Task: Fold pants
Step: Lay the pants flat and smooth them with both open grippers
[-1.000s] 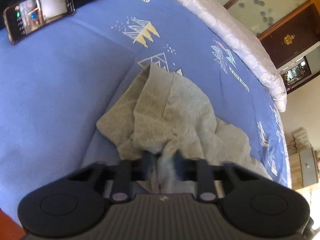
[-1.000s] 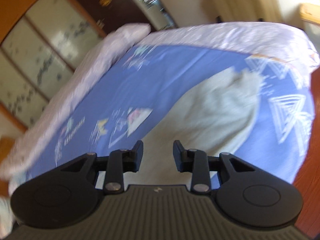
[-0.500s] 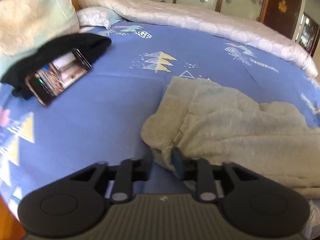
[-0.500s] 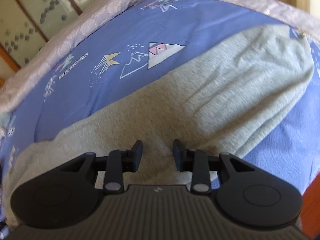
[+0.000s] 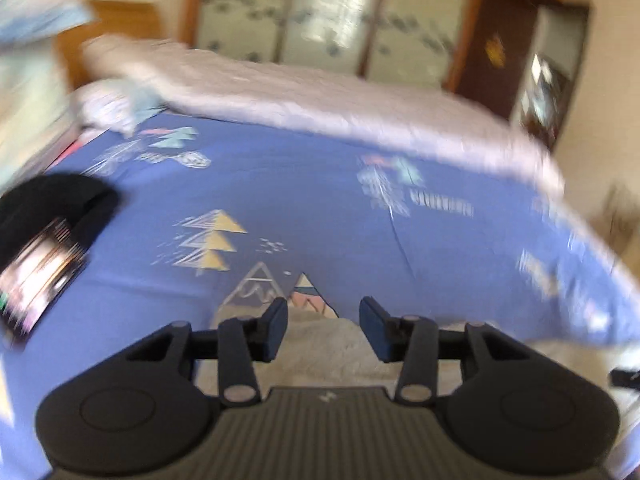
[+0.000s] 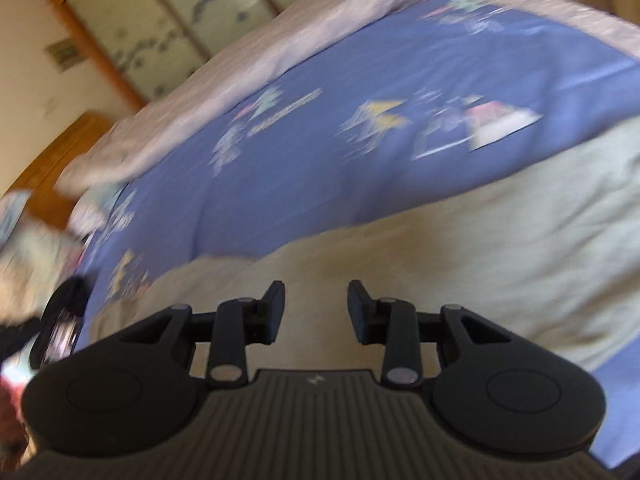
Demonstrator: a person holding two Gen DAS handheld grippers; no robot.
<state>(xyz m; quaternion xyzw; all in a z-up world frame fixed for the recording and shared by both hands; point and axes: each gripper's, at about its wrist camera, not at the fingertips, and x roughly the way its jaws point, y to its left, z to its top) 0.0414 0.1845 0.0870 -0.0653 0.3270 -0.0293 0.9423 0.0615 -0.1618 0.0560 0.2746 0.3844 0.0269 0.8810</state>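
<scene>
The light grey pants [image 6: 460,248] lie spread on the blue patterned bedsheet [image 6: 360,168]. In the left wrist view only a small part of the pants [image 5: 320,344] shows, below and between the fingers. My left gripper [image 5: 323,326] is open and empty, lifted above the cloth. My right gripper [image 6: 316,308] is open and empty, hovering just over the pants. Both views are blurred by motion.
A phone [image 5: 38,276] lies on a black garment [image 5: 56,204] at the left of the bed; the phone also shows in the right wrist view [image 6: 60,332]. A pale quilt [image 5: 320,100] runs along the far side. Wardrobe doors [image 5: 320,8] stand behind.
My left gripper has let go of the pants, opened, and lifted to look across the bed. My right gripper stayed open and swung left over the pants.
</scene>
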